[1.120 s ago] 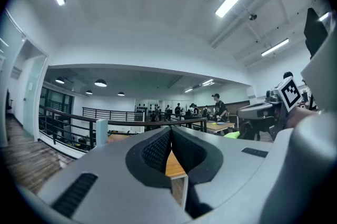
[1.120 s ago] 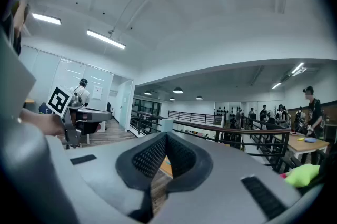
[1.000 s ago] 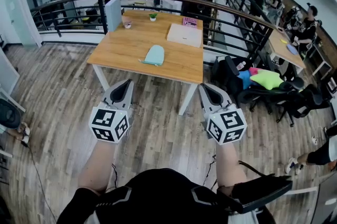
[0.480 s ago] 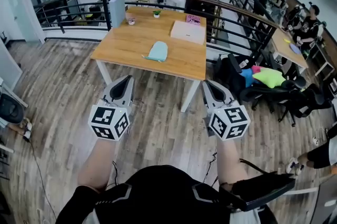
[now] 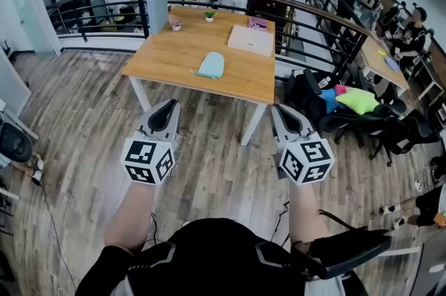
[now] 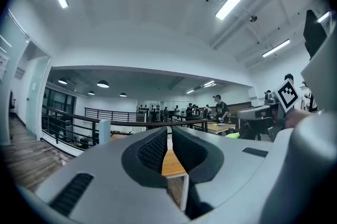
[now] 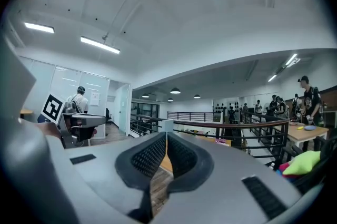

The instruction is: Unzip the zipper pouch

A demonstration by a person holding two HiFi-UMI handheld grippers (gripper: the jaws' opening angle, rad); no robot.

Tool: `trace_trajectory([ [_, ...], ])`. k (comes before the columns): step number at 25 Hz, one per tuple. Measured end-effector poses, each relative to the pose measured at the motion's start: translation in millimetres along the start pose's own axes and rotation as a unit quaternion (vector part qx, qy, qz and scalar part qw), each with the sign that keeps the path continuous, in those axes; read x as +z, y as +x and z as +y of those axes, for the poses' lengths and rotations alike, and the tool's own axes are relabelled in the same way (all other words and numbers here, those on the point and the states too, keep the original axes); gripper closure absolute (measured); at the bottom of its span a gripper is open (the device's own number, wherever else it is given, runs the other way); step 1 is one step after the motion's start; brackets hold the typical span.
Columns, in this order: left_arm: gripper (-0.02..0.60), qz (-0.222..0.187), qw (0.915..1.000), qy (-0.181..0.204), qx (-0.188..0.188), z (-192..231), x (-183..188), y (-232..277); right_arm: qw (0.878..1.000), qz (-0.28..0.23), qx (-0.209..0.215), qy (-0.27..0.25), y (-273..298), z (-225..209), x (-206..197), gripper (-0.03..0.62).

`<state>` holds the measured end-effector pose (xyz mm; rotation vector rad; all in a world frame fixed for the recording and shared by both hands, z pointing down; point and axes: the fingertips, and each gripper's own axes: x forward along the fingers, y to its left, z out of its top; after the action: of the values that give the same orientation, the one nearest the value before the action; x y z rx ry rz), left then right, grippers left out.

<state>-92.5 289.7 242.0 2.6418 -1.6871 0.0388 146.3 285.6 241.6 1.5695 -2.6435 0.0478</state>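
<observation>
A pale teal zipper pouch (image 5: 211,65) lies flat near the middle of a wooden table (image 5: 167,58), several steps ahead across the plank floor. My left gripper (image 5: 167,107) and right gripper (image 5: 283,111) are held level in front of the person's body, far short of the table. Both are shut with nothing between the jaws. In the left gripper view the left gripper's (image 6: 168,131) jaws meet, with a strip of table top showing in the gap below the tips. In the right gripper view the right gripper (image 7: 166,136) has its pads together. The pouch shows in neither gripper view.
On the table are a flat pale box (image 5: 251,40), a small potted plant (image 5: 209,16), a pink item (image 5: 258,24) and an upright white panel (image 5: 157,9). A curved dark railing (image 5: 306,12) runs behind it. Chairs with bags and a green cushion (image 5: 359,99) crowd the right; people sit at desks beyond.
The head view has drifted, so the table and pouch sit slightly further right and higher in the picture. Both grippers stay shut and almost in place.
</observation>
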Motion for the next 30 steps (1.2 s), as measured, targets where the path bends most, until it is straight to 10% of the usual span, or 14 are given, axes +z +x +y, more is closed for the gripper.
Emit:
trace_trajectory([
  [13,0.341,0.011,0.9987,0.013,-0.048,5,-13,-9,0.999,-0.019,0.032,-0.024,9,31,2,0.391],
  [30,0.311,0.004,0.9962,0.014,-0.086,64,-28,-15,0.999,0.003,0.021,-0.036,57,82,-11,0.293],
])
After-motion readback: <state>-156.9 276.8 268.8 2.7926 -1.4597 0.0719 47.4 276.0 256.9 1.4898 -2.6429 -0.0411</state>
